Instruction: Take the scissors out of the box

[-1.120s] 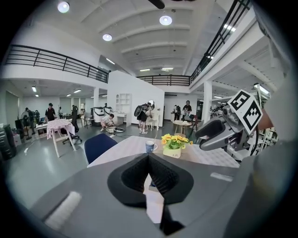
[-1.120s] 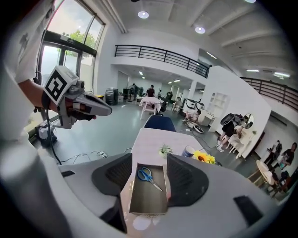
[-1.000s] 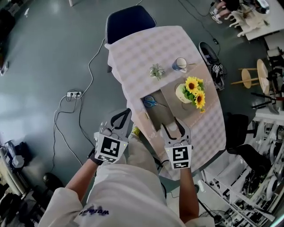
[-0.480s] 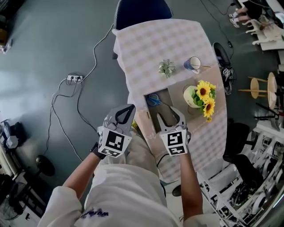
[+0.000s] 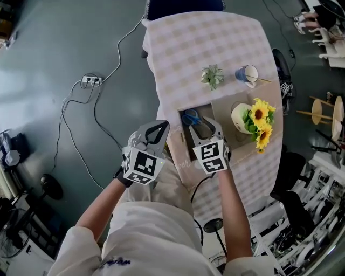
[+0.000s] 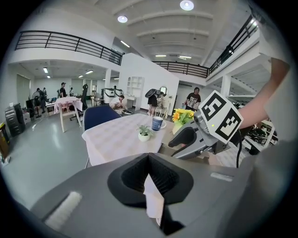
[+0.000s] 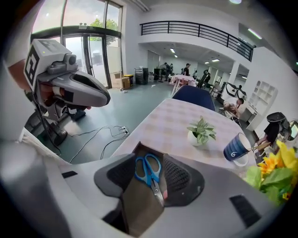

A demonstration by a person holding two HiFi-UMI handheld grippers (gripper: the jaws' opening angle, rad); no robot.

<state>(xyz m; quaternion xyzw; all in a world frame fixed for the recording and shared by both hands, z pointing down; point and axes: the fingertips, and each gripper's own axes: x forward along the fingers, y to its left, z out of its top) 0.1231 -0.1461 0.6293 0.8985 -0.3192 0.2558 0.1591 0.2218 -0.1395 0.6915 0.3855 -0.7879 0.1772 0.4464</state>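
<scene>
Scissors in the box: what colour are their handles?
Blue. The scissors show best in the right gripper view.

This is a large open-plan lab or workshop hall rather than a home. A mezzanine with black railings point(image 6: 65, 42) runs around white walls under recessed ceiling lights point(image 6: 186, 5), and tall glass entrance doors point(image 7: 88, 51) open onto a bare grey floor point(image 5: 64, 48). A power strip point(image 5: 89, 81) and loose cables point(image 5: 108, 124) lie on that floor, with racks of equipment point(image 5: 312, 226) crowded along one side. People point(image 6: 193, 98) stand and sit at other tables in the background, near a white shelf unit point(image 6: 135, 86). The surface point(image 5: 205, 43) under a checked cloth looks staged.
</scene>
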